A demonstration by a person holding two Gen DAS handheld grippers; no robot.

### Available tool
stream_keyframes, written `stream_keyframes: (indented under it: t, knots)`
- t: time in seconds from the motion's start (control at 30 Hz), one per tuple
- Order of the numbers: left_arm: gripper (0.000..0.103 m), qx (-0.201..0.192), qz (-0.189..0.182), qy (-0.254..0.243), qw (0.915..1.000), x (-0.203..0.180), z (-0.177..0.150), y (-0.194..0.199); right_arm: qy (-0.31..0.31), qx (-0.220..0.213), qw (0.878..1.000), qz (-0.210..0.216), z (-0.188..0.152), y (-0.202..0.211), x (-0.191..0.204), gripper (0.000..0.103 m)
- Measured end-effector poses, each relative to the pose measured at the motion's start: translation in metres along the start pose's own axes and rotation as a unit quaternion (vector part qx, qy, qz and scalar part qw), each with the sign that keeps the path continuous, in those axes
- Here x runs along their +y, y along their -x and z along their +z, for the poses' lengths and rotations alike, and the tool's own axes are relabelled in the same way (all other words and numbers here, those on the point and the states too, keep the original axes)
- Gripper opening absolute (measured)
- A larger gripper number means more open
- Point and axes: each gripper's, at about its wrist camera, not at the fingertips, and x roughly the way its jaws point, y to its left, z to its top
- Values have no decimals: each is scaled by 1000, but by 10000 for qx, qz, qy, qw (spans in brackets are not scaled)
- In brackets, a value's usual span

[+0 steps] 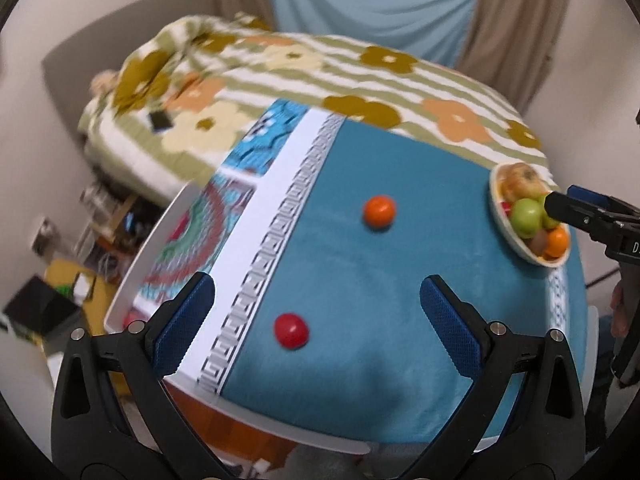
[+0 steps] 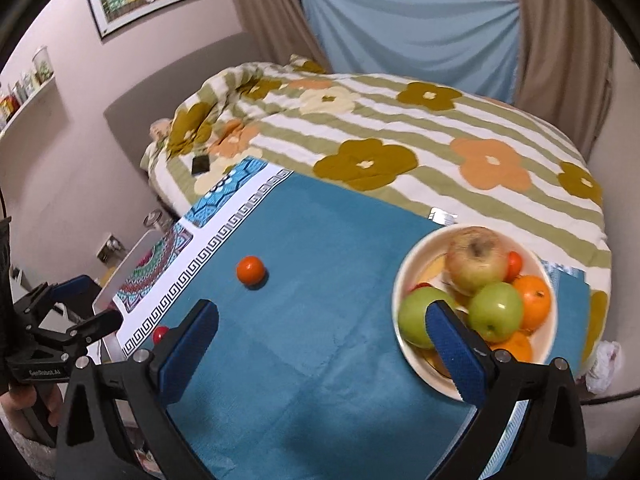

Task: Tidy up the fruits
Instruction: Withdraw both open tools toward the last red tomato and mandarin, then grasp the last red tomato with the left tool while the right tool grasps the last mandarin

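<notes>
A small red fruit point(image 1: 291, 330) lies on the teal cloth of the table point(image 1: 360, 280), below and between the spread blue-padded fingers of my left gripper point(image 1: 318, 312), which is open and holds nothing. An orange point(image 1: 379, 211) rests farther back on the cloth. A cream bowl point(image 2: 404, 272) at the right holds green apples point(image 2: 496, 312), a large yellow-red apple point(image 2: 476, 260) and oranges. My right gripper point(image 2: 322, 316) hangs open and empty just left of the bowl, its right finger overlapping the bowl's near rim. Its left finger partly hides the red fruit point(image 2: 160, 334).
A bed with a flowered striped quilt point(image 2: 400, 140) runs along the table's far side, with a dark phone point(image 2: 200, 165) on it. The table's left edge has a patterned border point(image 1: 256, 272). Crumpled paper point(image 2: 604, 364) lies at the right, and cluttered floor at the left.
</notes>
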Motion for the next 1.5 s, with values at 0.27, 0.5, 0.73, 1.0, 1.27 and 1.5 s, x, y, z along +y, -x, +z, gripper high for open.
stream_keyframes:
  t: [0.27, 0.5, 0.73, 1.0, 1.27, 1.5]
  knots:
    - [103, 236, 376, 594, 9972, 16, -33, -36, 902, 234, 9955, 173, 7, -60, 30, 103]
    - [79, 321, 606, 618, 9957, 4, -45, -63, 1259, 454, 9897, 515, 10, -108, 43, 103]
    - [62, 496, 668, 694, 9941, 1, -52, -84, 1537, 577, 9837, 739, 13, -137, 52, 103]
    - [52, 658, 741, 822, 9917, 3, -57, -95, 1794, 725, 9774, 857, 12, -158, 60, 95]
    - [40, 643, 774, 930, 9906, 6, -58, -97, 1961, 824, 9718, 1013, 12, -171, 67, 71]
    - [36, 646, 752, 993, 9901, 8, -58, -95, 2007, 848, 9703, 1054, 14, -178, 70, 53]
